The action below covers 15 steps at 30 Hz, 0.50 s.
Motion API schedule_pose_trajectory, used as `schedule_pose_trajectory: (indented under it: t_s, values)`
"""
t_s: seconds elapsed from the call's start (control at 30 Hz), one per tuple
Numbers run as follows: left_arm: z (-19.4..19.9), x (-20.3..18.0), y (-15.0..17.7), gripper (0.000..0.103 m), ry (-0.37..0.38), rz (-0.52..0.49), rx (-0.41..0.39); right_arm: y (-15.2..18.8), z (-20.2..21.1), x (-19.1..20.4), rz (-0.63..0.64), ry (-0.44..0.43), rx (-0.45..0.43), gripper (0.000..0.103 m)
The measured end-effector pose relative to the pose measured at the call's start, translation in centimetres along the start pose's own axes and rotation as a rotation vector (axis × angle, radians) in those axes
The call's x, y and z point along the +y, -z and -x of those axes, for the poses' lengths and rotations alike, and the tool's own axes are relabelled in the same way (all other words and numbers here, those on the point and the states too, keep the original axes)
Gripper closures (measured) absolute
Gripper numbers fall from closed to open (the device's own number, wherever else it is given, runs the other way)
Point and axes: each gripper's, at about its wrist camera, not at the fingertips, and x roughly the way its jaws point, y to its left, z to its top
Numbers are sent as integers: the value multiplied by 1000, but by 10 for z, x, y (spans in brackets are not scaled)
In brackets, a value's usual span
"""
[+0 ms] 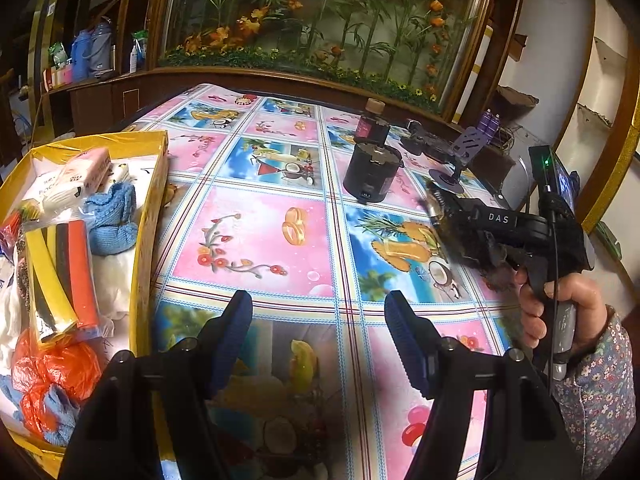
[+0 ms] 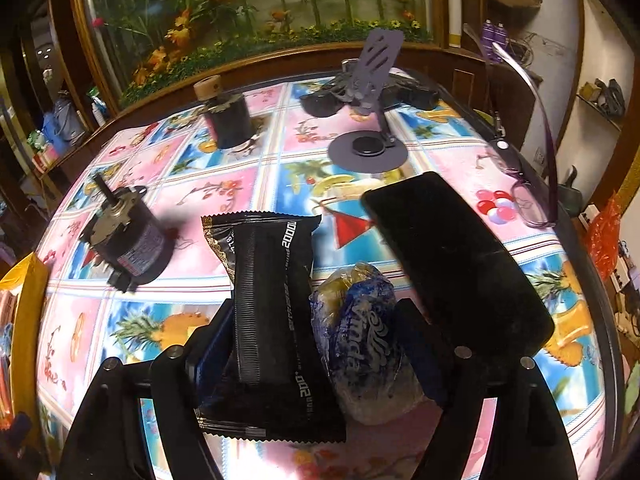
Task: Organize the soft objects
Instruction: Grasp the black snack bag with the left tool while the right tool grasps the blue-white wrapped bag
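Two packets (image 2: pixel 268 312) fill only the right gripper (image 2: pixel 320 344)

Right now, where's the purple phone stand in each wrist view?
Left wrist: purple phone stand at upper right, behind the right tongs, right of the black motor.
Right wrist: upper centre, far side of the table beyond the black packet the tongs hold.
Shared landmark: the black motor with the brown-capped bottle behind it.
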Motion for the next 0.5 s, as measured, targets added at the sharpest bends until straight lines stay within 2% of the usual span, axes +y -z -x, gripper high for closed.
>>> schedule_pose_trajectory:
  t_s: [0.2, 0.27, 0.3, 0.33, 0.4, 0.5]
  values:
    - [-3, 1, -1, 35, -6, 7, 8, 24, 11, 48, 139, -177, 56, 20]
    - [-4, 1, -1, 35, -8, 8, 14, 30, 17, 62, 179, -271, 61, 20]
    - [-5, 1, -1, 35, -10, 8, 16, 30, 23, 64, 180, -332, 50, 20]
    - [-5, 1, -2, 35, -13, 8, 19, 29, 29, 63, 175, -353, 28, 20]
    - [-7, 2, -2, 34, -17, 11, 26, 25, 43, 56, 147, -380, -28, 20]
    - [-8, 3, -4, 32, -27, 28, 34, 20, 50, 42, 69, -415, -56, 20]
